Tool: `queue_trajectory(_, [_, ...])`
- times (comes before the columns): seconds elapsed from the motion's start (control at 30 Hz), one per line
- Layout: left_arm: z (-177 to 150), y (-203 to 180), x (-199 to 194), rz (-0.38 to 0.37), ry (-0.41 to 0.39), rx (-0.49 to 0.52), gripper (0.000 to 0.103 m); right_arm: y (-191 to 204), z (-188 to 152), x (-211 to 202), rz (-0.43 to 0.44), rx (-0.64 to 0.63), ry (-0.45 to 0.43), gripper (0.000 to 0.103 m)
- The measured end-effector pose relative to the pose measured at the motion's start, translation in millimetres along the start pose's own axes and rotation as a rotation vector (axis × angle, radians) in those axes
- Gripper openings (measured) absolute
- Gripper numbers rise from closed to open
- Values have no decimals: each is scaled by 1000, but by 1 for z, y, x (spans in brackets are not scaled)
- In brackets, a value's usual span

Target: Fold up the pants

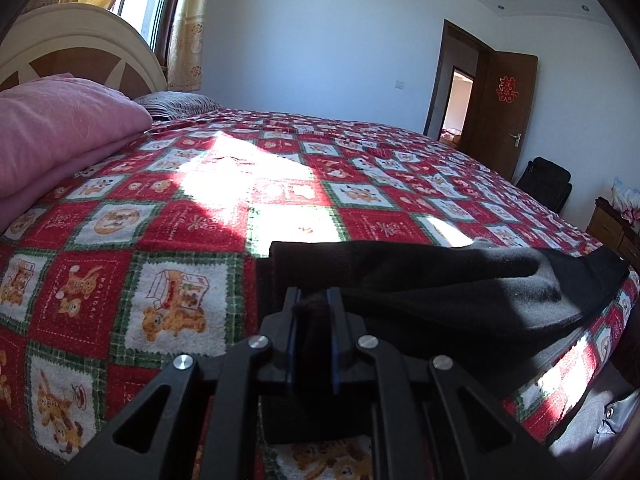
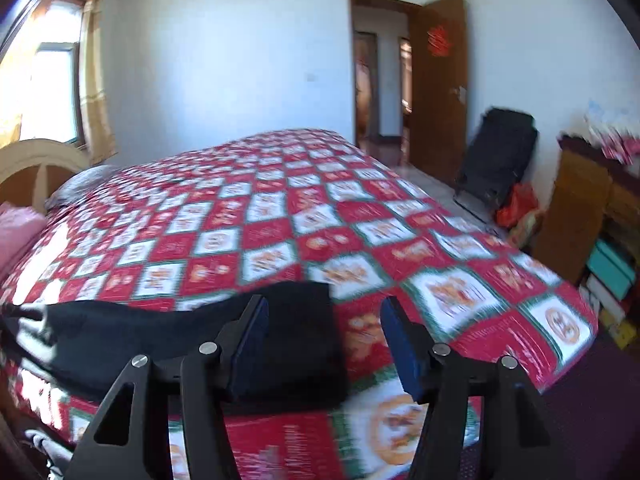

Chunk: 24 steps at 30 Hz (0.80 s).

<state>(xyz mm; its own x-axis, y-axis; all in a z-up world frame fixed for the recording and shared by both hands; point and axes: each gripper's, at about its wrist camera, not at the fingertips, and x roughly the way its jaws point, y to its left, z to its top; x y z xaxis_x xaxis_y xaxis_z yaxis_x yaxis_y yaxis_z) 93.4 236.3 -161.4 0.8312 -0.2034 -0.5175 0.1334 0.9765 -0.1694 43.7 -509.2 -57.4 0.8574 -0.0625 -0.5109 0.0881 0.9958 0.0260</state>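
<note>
Black pants (image 1: 440, 284) lie folded on the red patchwork bedspread (image 1: 192, 216) near the bed's front edge. My left gripper (image 1: 314, 300) is shut on a bunched edge of the pants, with black cloth pinched between its blue pads. In the right wrist view the pants (image 2: 168, 336) lie low and left, with their right end under my left finger (image 2: 252, 336). My right gripper (image 2: 324, 328) stands open over that end of the pants and the bedspread (image 2: 360, 240); nothing is pinched between its pads. This view is blurred.
A folded pink blanket (image 1: 60, 128) and a striped pillow (image 1: 176, 104) lie at the headboard end. An open brown door (image 2: 440, 88), a black chair (image 2: 500, 156), a red bag (image 2: 518, 204) and a wooden cabinet (image 2: 580, 200) stand past the bed's right side.
</note>
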Motion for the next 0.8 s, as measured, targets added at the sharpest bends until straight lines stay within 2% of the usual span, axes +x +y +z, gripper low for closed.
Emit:
queue_trajectory(0.07, [-1,-1,-3,4,-3,11,13,52,4,5,112,-118,29,60])
queue_trajectory(0.13, [-2,-3,-7,6,-10,24,13,97,0,12,185,-227,57,60])
queue_trajectory(0.33, [-6,-5,-6,11,-12,37,13,262,-46,47,496,-480,179,60])
queue_trajectory(0.43, [-8,-5,-4,15,-21,31,13,327,-74,59,567,-600,204,60])
queue_trajectory(0.5, [-9,-5,-5,13,-29,24,13,366,-93,68,584,-682,226,60])
queue_trajectory(0.63, [-12,-3,-6,7,-39,3,13,401,-110,85,557,-749,232,60])
queue_trajectory(0.7, [-13,-3,-5,5,-41,-6,13,401,-110,92,528,-765,231,50])
queue_trajectory(0.73, [-12,-3,-5,6,-41,-6,13,397,-108,92,534,-753,230,42])
queue_trajectory(0.77, [-12,-3,-5,3,-41,-7,13,395,-104,92,542,-729,233,24])
queue_trajectory(0.8, [-12,-2,-7,-7,-46,-10,13,392,-99,92,538,-712,240,14])
